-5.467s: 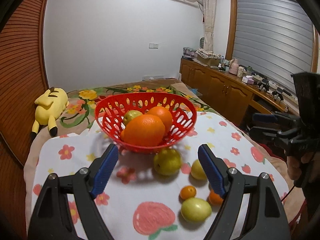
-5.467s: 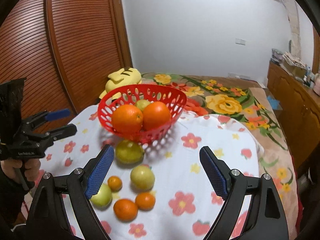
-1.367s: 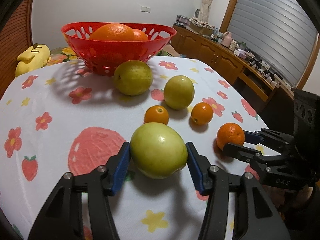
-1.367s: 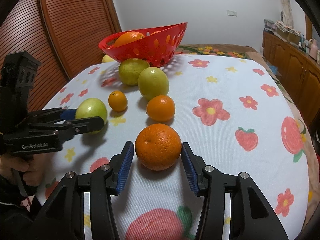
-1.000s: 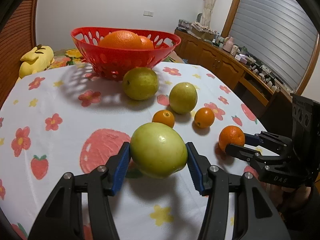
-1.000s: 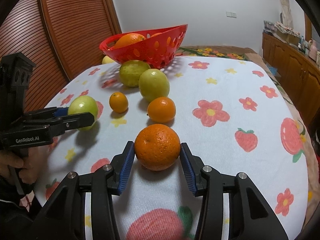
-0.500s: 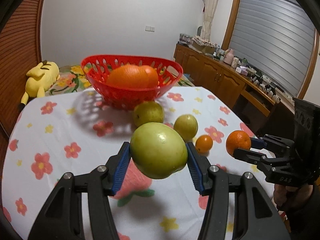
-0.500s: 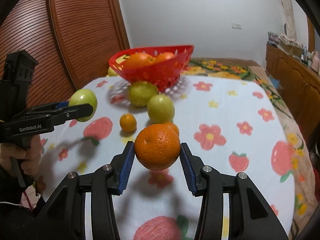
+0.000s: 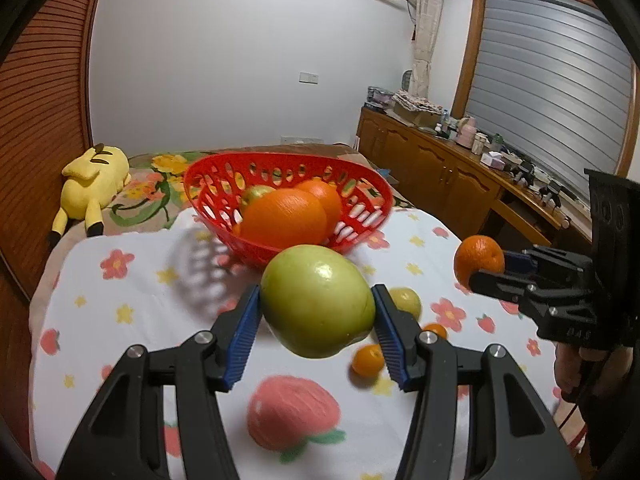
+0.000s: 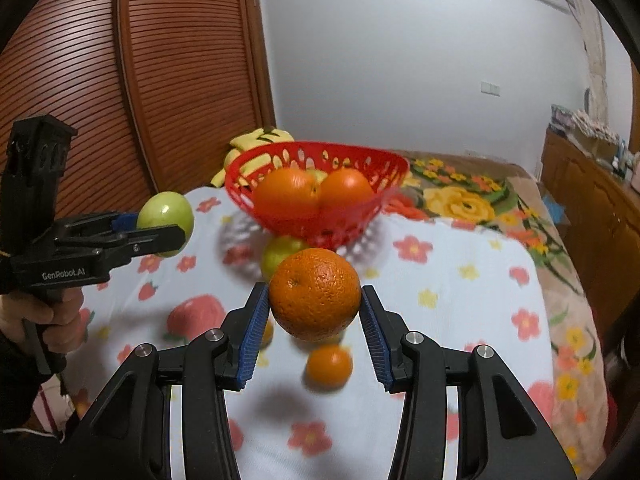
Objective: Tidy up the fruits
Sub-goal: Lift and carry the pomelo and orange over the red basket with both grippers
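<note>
Left gripper (image 9: 318, 330) clamping green apple (image 9: 318, 300), right gripper (image 10: 314, 334) clamping orange (image 10: 315, 294), both above tablecloth (image 9: 132, 312)

Glossy red plastic basket (image 9: 372, 196), smooth shiny green fruit (image 9: 318, 300), dimpled matt orange (image 10: 315, 294).

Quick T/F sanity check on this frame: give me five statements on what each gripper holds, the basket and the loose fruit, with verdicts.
1. The left gripper holds a green fruit. True.
2. The right gripper is open. False: it is shut on an orange.
3. The red basket is empty. False: it holds oranges.
4. Both held fruits are lifted off the tablecloth. True.
5. A yellow plush toy sits in the basket. False: it lies behind it.
</note>
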Demonstrator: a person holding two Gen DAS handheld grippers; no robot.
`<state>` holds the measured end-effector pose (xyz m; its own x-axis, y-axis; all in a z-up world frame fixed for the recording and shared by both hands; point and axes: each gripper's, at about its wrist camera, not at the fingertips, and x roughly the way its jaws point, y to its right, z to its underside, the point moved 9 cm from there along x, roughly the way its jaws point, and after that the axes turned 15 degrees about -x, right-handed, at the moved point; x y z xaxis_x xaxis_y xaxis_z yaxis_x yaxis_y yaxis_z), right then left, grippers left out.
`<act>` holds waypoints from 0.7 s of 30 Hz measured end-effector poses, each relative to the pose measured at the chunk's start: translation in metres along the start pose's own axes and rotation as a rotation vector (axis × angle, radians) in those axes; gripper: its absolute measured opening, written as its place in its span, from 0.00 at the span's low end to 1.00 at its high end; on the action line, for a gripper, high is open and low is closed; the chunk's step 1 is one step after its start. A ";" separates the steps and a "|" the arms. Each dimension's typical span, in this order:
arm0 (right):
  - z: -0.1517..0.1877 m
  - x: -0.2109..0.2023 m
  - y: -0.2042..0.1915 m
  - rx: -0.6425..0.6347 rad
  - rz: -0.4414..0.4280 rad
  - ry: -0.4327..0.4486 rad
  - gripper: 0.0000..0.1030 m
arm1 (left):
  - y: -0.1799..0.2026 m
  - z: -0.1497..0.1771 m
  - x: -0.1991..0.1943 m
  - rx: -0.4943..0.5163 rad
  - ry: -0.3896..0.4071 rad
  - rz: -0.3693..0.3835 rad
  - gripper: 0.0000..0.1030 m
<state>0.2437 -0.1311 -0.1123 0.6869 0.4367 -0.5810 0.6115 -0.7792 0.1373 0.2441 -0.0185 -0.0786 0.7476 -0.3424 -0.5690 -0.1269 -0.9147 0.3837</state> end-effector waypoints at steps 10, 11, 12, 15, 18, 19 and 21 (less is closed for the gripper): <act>-0.047 0.041 0.027 -0.037 -0.014 0.008 0.45 | -0.016 -0.039 0.021 -0.004 0.016 -0.029 0.53; -0.050 0.045 0.029 -0.040 -0.017 0.007 0.45 | -0.017 -0.042 0.023 -0.005 0.018 -0.031 0.53; -0.053 0.049 0.030 -0.044 -0.021 0.006 0.45 | -0.019 -0.047 0.026 -0.007 0.020 -0.032 0.53; -0.057 0.063 0.033 -0.060 -0.035 -0.005 0.45 | -0.023 -0.058 0.034 -0.010 0.025 -0.038 0.53; -0.061 0.075 0.035 -0.073 -0.047 -0.017 0.45 | -0.027 -0.066 0.043 -0.010 0.024 -0.045 0.53; -0.062 0.079 0.035 -0.075 -0.054 -0.020 0.45 | -0.029 -0.069 0.046 -0.010 0.022 -0.048 0.52; -0.064 0.085 0.036 -0.082 -0.064 -0.025 0.45 | -0.030 -0.073 0.052 -0.009 0.020 -0.051 0.52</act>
<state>0.3490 -0.0933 -0.1050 0.6363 0.4718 -0.6103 0.6843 -0.7105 0.1641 0.3349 0.0071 -0.0665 0.7659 -0.2906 -0.5736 -0.0820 -0.9289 0.3611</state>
